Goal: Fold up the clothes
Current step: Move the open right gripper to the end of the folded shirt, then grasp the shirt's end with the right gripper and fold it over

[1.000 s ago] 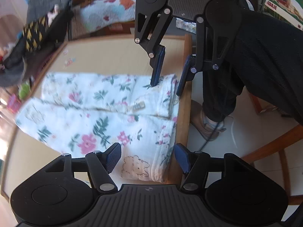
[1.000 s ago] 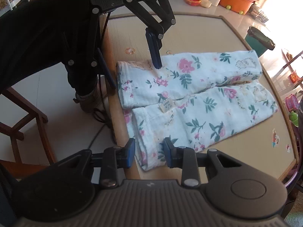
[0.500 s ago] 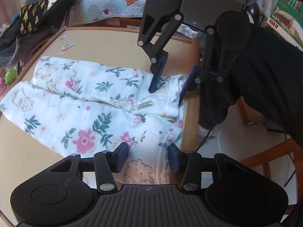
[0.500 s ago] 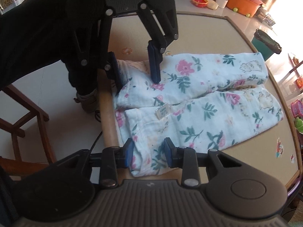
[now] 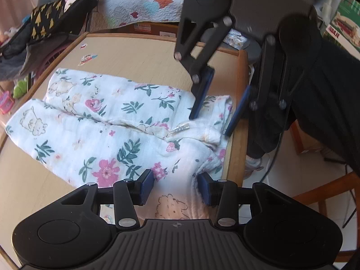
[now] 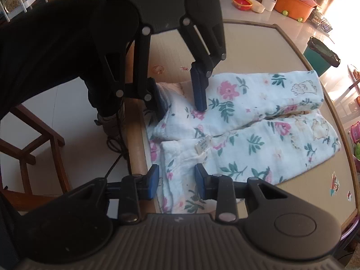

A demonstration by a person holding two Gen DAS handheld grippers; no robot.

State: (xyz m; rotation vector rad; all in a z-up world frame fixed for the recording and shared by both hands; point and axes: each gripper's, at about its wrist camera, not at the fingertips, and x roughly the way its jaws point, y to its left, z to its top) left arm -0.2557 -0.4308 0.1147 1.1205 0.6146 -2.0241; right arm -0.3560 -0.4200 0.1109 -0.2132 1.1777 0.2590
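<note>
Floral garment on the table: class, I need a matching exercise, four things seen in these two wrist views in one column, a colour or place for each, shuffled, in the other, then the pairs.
Things:
1. floral garment
2. white tag
3. orange tub
4. cartoon sticker

Places or colours:
A. on the floor beyond the table
B. stuck on the bare tabletop
C. near the middle seam of the garment
D. lying flat on the table, between the jaws of the left gripper and the right gripper

Pairs: 1-D, 2-C, 3-A, 4-B
</note>
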